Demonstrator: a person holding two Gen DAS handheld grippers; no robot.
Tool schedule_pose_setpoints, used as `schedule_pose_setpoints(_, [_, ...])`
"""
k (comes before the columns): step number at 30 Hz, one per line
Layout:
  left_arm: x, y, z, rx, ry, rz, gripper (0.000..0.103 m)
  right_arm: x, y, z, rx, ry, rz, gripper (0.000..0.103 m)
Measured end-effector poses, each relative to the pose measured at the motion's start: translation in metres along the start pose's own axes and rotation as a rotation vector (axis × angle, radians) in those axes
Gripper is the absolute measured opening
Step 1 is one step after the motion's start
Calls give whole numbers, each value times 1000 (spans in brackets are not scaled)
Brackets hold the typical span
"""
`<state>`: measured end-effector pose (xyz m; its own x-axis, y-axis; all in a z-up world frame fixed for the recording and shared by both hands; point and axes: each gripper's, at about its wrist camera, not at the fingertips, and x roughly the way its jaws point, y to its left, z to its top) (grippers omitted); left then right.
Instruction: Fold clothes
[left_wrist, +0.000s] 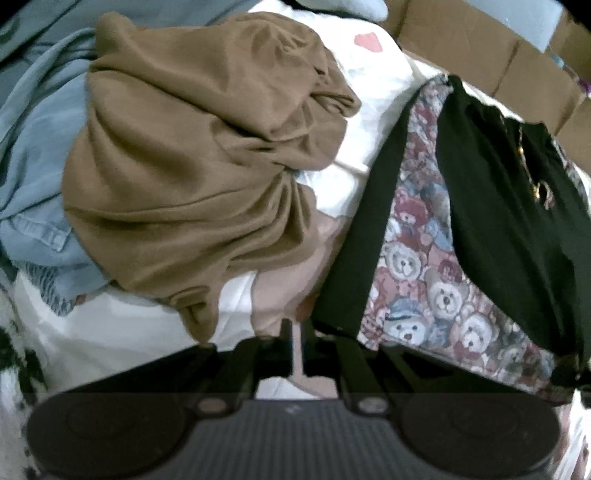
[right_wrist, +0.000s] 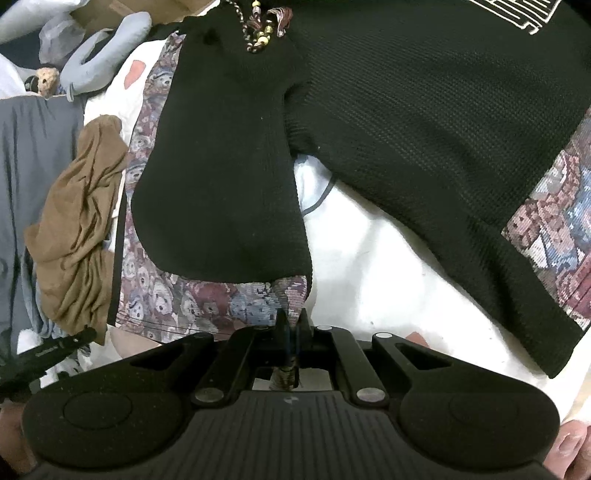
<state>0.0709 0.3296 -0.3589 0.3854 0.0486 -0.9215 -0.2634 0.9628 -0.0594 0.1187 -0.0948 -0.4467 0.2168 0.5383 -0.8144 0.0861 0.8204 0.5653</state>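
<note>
A black knit garment (right_wrist: 424, 110) with teddy-bear print panels (right_wrist: 177, 295) lies on the white sheet (right_wrist: 388, 258). Its black sleeve (right_wrist: 221, 166) hangs over the print, with a beaded cord (right_wrist: 258, 33) at the top. My right gripper (right_wrist: 291, 323) is shut on a pinched fold of the teddy-bear print at the lower hem. In the left wrist view the same garment (left_wrist: 424, 258) runs up the right side, with its black band (left_wrist: 354, 240). My left gripper (left_wrist: 296, 328) is shut on a pinkish cloth (left_wrist: 288, 284) beside the band's lower end. The left gripper's tip (right_wrist: 55, 349) also shows by the garment's lower left corner.
A crumpled brown garment (left_wrist: 192, 166) lies left of the teddy-bear garment, partly over blue denim clothing (left_wrist: 33, 166). Cardboard boxes (left_wrist: 480, 44) stand behind the bed. A blue plush toy (right_wrist: 99, 55) and grey cloth (right_wrist: 33, 166) sit at the far left. A fingertip (right_wrist: 569, 446) shows at the bottom right.
</note>
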Motion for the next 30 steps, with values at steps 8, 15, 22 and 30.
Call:
schedule_pose_setpoints(8, [12,-15,2,37,-22,-54,16,0,-3,-1,18,-1,6,0])
schedule_pose_setpoints(15, [23,-26,0,85,-22,-70,26,0,-3,-1,12,7,-3,0])
schedule_pose_setpoints(22, [36,-34,-4,144,-9,-63,30,1,-3,-2,3,13,-6,0])
schedule_pose_setpoints(30, [46,-40,-11,174,-12,-61,35,2,-3,-3,-2,19,-10,0])
